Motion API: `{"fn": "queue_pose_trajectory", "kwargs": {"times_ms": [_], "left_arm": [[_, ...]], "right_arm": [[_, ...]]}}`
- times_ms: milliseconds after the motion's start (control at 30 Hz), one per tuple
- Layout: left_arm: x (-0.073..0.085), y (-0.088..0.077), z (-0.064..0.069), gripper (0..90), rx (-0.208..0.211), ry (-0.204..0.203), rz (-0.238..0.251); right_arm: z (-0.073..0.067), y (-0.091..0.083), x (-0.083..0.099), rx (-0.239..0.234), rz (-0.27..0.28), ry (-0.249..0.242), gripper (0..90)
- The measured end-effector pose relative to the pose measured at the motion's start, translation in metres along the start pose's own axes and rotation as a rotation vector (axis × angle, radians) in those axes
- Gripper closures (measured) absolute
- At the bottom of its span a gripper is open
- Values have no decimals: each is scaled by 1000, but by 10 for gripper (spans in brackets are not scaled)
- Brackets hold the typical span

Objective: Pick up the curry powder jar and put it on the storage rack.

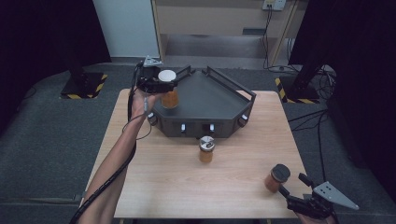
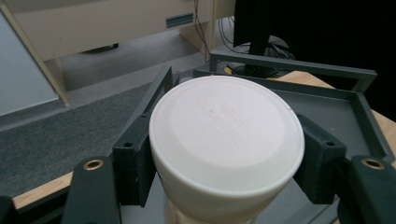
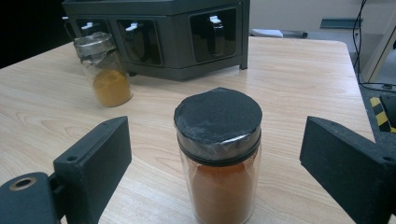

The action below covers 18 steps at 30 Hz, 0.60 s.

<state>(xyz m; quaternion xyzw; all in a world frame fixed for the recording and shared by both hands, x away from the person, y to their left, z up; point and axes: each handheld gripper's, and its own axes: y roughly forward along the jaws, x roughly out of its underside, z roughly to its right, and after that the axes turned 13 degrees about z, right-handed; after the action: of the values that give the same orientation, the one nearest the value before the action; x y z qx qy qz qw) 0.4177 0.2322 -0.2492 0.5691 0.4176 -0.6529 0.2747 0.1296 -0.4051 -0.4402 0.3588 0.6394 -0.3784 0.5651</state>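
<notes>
My left gripper (image 1: 160, 84) is shut on a white-lidded jar (image 1: 169, 96) of orange powder, at the left corner of a dark grey tray stand (image 1: 219, 95). In the left gripper view the white lid (image 2: 226, 126) is clamped between both black fingers (image 2: 134, 161). I cannot tell whether the jar rests on the tray. A black-lidded jar (image 1: 276, 178) of orange powder stands near the table's front right. My right gripper (image 1: 293, 185) is open just behind that jar (image 3: 218, 116), with its pads apart from the glass on both sides. A silver-lidded jar (image 1: 206, 149) stands mid-table.
The tray stand has raised rails (image 1: 231, 84) and several knobs along its front face (image 3: 159, 32). The silver-lidded jar (image 3: 102, 70) stands just in front of that face. Light wood table (image 1: 154, 182); grey floor and a cabinet lie beyond.
</notes>
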Motion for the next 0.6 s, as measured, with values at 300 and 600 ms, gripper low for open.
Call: {"fn": "queue_pose_trajectory", "kwargs": {"times_ms": [300,600], "left_arm": [[8,9,-4,325,-32,-24,-14],[14,13,-9,325,-48,-44,-18]], "right_arm": [[0,0,0,-2,-2,4,90],[0,0,0,-1,-1,6,89]]}}
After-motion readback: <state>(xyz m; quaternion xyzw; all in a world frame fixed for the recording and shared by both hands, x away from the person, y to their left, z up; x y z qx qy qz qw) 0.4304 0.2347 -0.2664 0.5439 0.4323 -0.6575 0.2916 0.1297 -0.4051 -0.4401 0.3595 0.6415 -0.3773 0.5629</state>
